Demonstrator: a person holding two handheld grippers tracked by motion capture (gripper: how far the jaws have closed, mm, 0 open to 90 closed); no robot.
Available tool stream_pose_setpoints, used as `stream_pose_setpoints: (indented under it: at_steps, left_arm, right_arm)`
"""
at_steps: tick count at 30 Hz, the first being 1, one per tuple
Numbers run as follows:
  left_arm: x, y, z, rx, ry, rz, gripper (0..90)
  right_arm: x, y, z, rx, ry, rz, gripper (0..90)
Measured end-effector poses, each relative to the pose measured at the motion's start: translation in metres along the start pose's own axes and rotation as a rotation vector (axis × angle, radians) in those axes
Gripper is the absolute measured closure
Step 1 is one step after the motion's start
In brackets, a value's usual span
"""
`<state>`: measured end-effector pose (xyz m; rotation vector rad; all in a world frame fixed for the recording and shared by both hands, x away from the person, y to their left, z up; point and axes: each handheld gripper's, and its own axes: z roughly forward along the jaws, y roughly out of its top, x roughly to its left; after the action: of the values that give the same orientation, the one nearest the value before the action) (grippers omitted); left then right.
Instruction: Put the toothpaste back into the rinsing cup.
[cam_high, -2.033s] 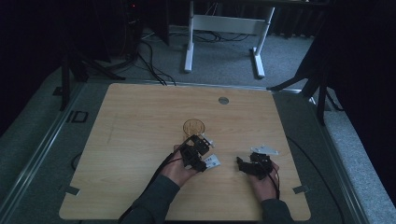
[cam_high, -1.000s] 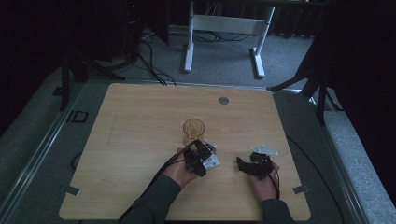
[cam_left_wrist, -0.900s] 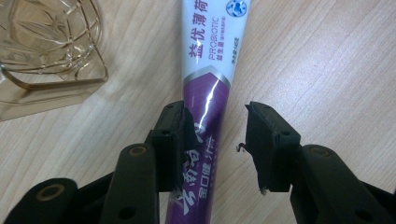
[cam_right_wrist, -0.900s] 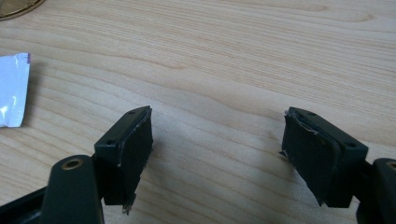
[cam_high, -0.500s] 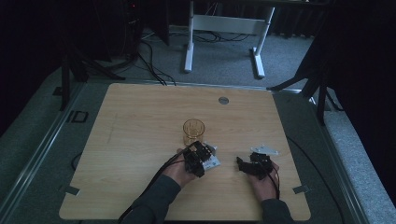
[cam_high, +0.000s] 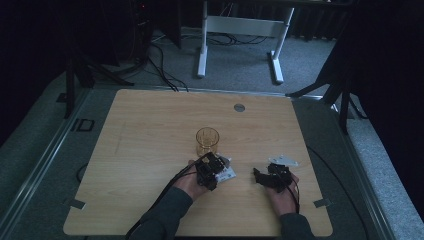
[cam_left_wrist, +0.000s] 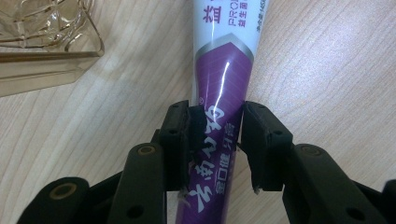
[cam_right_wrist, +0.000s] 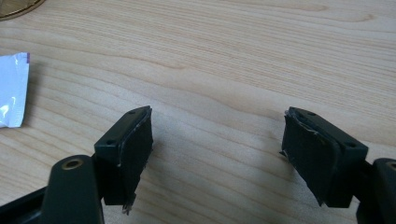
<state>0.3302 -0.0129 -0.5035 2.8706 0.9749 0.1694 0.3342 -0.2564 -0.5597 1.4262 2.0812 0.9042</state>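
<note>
**Left gripper view: tube clamped, cup next**

Left gripper view shows the left hand-held gripper (cam_left_wrist: 217, 140) clamped on the purple toothpaste tube (cam_left_wrist: 223, 79), lying flat on the counter (cam_left_wrist: 327, 65) just beside the amber cup (cam_high: 207, 141). The right hand-held gripper (cam_right_wrist: 217, 158) gapes, holding nothing, farther from the cup. Likely next: lift and tip the tube upright into the cup.

on the table (cam_high: 140, 150), the cup (cam_high: 207, 141) stands near the middle, behind the left gripper (cam_high: 210, 169). the tube (cam_left_wrist: 223, 88) lies flat on the wood between that gripper's jaws, its flat end reaching out to the right of the gripper, in front of the cup. the right gripper (cam_high: 270, 176) sits to the right of the tube, apart from it. a round insert (cam_high: 239, 107) lies near the far edge.
</note>
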Motion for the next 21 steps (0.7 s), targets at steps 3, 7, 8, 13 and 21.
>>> stream_pose_setpoints:
  at_steps: [3,7,8,13,21]
  left_arm:
    - [0.0,0.001,0.002,0.004,-0.003,-0.001,62.0]
    - [0.0,0.003,0.005,0.008,-0.005,-0.004,61.6]
    - [0.0,0.003,0.006,0.01,-0.005,-0.003,61.6]
    - [0.001,0.005,0.011,0.019,-0.017,-0.007,61.5]
    - [0.004,0.006,0.014,0.022,-0.037,-0.013,61.4]
  right_arm:
    - [0.0,0.0,0.0,0.0,0.0,0.0,24.4]
    - [0.0,0.0,0.0,0.0,0.0,0.0,24.4]
    - [0.0,0.0,0.0,0.0,0.0,0.0,24.4]
    - [0.0,0.0,0.0,0.0,0.0,0.0,24.4]
    - [0.0,0.0,0.0,0.0,0.0,0.0,24.4]
